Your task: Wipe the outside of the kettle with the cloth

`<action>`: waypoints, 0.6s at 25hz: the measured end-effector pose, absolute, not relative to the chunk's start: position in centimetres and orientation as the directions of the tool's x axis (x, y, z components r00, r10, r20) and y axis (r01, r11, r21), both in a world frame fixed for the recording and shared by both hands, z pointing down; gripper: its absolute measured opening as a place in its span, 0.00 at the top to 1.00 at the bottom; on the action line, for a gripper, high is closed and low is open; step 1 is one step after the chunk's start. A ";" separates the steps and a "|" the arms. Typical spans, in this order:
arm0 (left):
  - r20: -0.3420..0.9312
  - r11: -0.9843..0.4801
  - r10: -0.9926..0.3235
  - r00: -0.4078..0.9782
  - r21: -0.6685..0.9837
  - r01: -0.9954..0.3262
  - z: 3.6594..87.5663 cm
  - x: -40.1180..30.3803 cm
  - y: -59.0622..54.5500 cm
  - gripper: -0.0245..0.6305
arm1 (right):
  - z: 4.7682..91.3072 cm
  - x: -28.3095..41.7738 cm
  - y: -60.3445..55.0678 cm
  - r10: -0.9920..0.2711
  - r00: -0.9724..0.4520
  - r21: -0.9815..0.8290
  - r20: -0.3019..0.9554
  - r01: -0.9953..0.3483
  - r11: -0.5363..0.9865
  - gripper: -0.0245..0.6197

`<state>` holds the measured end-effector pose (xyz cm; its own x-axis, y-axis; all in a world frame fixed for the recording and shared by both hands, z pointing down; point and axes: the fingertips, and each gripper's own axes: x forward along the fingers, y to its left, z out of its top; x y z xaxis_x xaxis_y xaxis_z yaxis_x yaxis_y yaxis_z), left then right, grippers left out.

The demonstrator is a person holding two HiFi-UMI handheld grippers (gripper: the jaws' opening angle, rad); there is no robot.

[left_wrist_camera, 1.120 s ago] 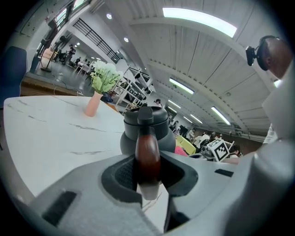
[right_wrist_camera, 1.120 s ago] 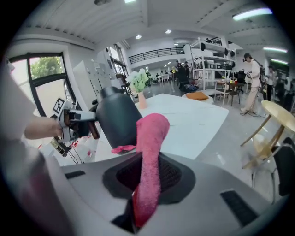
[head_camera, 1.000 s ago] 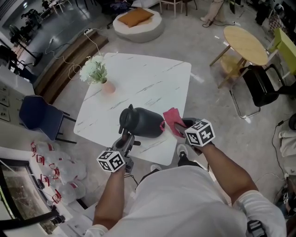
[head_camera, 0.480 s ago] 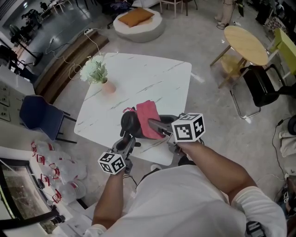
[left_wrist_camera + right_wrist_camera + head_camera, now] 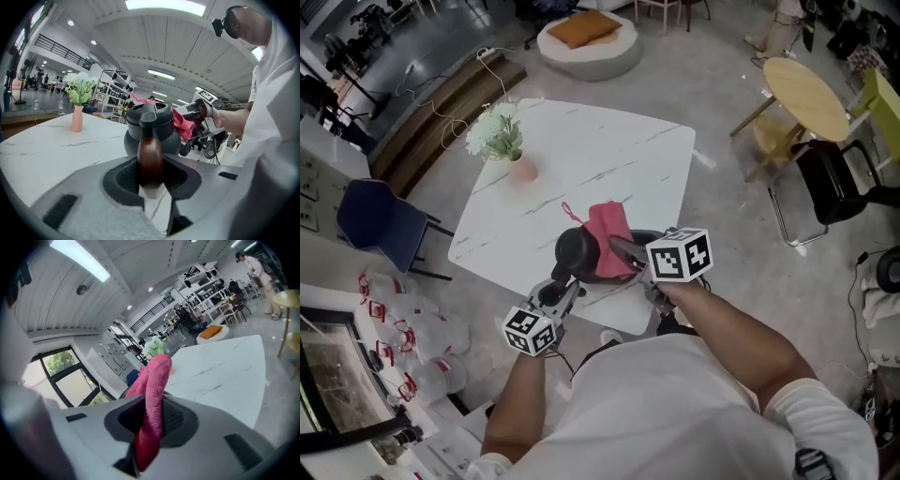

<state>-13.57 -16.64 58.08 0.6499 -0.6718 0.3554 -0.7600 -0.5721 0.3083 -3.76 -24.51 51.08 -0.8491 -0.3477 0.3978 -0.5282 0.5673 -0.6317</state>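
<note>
Tabletop: white, marble-veined; a vase of flowers is seen at its far left.
Kettle: dark, stood upright near the tabletop's near edge.
Left tool: jaws are closed on the kettle's brown handle.
Right tool: jaws are clamped on the cloth.
Cloth: pink, held against the kettle's top and right side.

A large open-plan hall, part lounge and part workspace, is shown. A polished concrete floor is laid under a white marble-patterned table, a round wooden table, a blue chair and a round white pouf. Shelving racks, a mezzanine railing and ceiling strip lights are seen behind.
</note>
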 end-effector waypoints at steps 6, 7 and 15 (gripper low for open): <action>0.353 -0.578 -0.671 0.652 0.303 -0.758 58.2 -13.7 -16.8 0.81 | 52.8 -2.3 -25.7 -0.379 -0.814 -0.590 0.441 -0.581 0.561 0.86; 0.353 -0.578 -0.671 0.653 0.302 -0.758 58.2 -13.7 -16.7 0.81 | 53.2 -2.0 -25.9 -0.381 -0.806 -0.582 0.454 -0.591 0.558 0.86; 0.361 -0.611 -0.658 0.661 0.258 -0.749 58.0 -13.2 -16.2 0.81 | 57.7 0.6 -26.0 -0.375 -0.748 -0.538 0.548 -0.658 0.527 0.86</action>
